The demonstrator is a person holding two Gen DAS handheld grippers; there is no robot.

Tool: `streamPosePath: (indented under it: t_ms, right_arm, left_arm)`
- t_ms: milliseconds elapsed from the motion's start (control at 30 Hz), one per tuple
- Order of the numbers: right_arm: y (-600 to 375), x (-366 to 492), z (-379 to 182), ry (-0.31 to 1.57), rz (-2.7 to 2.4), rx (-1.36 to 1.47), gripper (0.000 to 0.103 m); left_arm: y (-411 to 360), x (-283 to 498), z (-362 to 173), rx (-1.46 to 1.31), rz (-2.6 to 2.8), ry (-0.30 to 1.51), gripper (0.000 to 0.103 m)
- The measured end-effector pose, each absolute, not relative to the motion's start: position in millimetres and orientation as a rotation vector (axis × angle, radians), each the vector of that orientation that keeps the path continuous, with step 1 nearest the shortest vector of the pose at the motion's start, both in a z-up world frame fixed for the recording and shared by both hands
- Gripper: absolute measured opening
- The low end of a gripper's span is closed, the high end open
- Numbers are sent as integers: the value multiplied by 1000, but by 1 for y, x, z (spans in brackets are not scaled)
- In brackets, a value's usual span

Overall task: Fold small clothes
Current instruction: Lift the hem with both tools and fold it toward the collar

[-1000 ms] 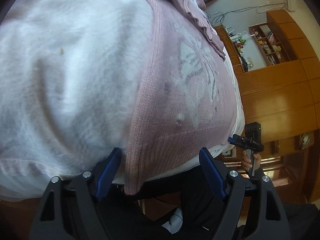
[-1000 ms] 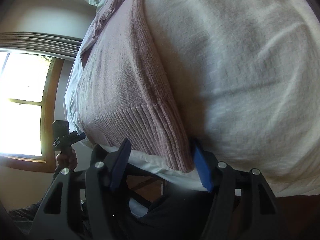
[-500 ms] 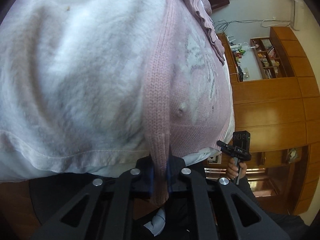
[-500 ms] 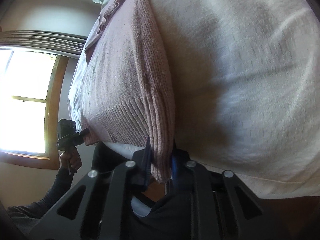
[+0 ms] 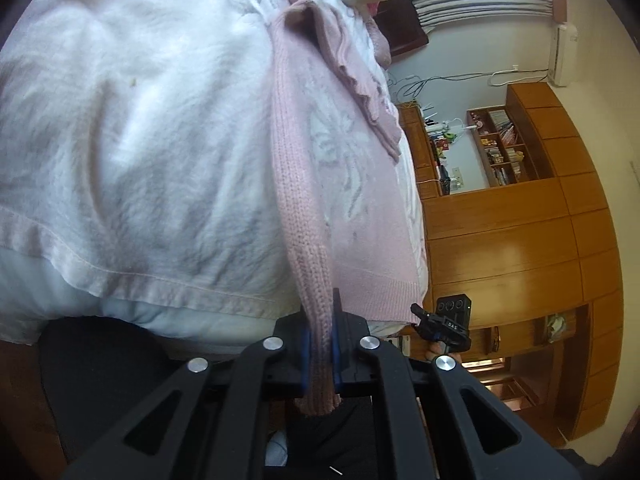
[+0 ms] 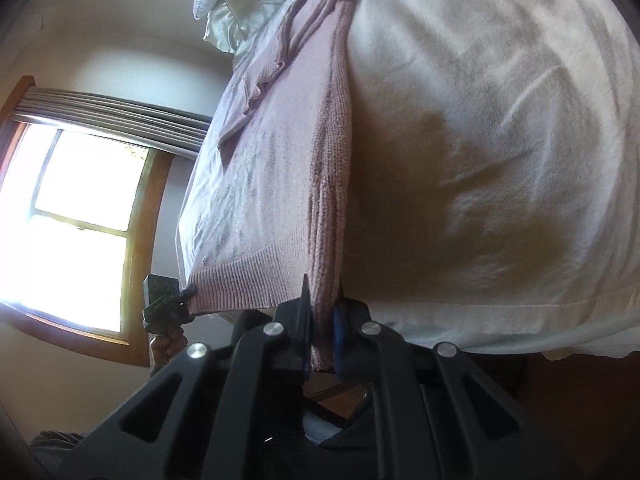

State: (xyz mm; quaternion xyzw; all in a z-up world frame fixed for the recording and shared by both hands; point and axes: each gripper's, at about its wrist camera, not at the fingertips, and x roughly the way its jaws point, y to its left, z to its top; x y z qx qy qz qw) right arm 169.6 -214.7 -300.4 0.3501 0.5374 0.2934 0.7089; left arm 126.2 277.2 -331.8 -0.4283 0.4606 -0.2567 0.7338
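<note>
We have the pink sweater lying down the middle of each frame on the white bed, its hem corners pinched tight in our left gripper and right gripper. The fold looks about to begin; next, we judge, both corners should lift together and travel toward the collar.

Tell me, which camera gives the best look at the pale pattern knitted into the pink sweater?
The left wrist view. There the pink sweater lies front up on the white blanket, and its pale pattern shows plainly. The right wrist view shows the same sweater in shadow from its other side, the pattern not discernible.
</note>
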Motion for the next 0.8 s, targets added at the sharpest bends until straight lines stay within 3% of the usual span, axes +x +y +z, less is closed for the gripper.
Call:
streamPosePath:
  t_ms: [433, 800]
  right_arm:
    - [-221, 132, -267, 1108, 678, 819, 6]
    - [-234, 111, -233, 1028, 749, 975, 6]
  left_arm:
    - [279, 91, -322, -995, -622, 930, 6]
    - [281, 51, -305, -1198, -716, 819, 6]
